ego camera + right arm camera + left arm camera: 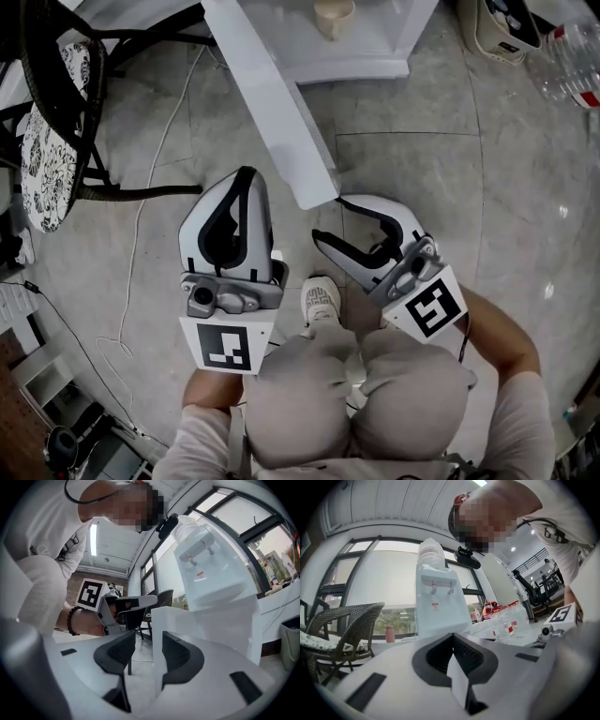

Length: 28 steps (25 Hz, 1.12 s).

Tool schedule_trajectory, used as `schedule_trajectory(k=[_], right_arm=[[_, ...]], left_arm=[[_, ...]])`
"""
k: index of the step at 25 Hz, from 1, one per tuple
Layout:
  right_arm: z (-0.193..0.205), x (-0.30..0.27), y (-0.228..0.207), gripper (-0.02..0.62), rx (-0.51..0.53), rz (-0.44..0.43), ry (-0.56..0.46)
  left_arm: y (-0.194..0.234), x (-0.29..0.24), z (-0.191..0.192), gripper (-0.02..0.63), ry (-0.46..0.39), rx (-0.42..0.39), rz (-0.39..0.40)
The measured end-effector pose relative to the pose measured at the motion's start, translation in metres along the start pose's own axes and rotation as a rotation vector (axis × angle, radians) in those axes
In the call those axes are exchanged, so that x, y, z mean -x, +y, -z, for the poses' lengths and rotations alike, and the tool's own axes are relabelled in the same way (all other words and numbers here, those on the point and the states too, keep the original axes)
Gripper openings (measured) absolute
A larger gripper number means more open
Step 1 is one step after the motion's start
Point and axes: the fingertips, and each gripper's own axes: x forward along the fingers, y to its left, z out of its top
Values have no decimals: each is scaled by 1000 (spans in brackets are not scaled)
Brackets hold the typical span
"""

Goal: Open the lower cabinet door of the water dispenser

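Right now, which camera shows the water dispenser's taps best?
The left gripper view: the water dispenser stands upright, facing it, both taps plain. The right gripper view shows them slanted, from one side. The head view looks down on its open lower door; no taps.

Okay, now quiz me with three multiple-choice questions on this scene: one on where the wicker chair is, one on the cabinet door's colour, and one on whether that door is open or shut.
1. In the head view, the wicker chair stands:
A) at the left, beyond the left gripper
B) inside the cabinet
C) at the picture's far right

2. The cabinet door is:
A) black
B) white
C) wood brown

3. The door is:
A) fully shut
B) lying flat on the floor
C) swung open

Answers:
1 A: the chair sits at the picture's left edge, further left than that gripper.
2 B: the whole panel shows plain white.
3 C: the door angles away from the cabinet, and its free end reaches out to the right gripper.
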Motion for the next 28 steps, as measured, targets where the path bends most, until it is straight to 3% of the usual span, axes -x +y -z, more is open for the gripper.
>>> schedule_trajectory(k=[6,21,28], right_arm=[[-14,-37,40,141,33,-144,-52],[-2,-101,91,103,18,-319,-63],[-10,-132,56,106,-60,-234,-90]], left_arm=[[34,31,-1,3,17,-14,-93],[92,74,0,3,53,-45,-228],[105,87,6,3,53,-41,-242]])
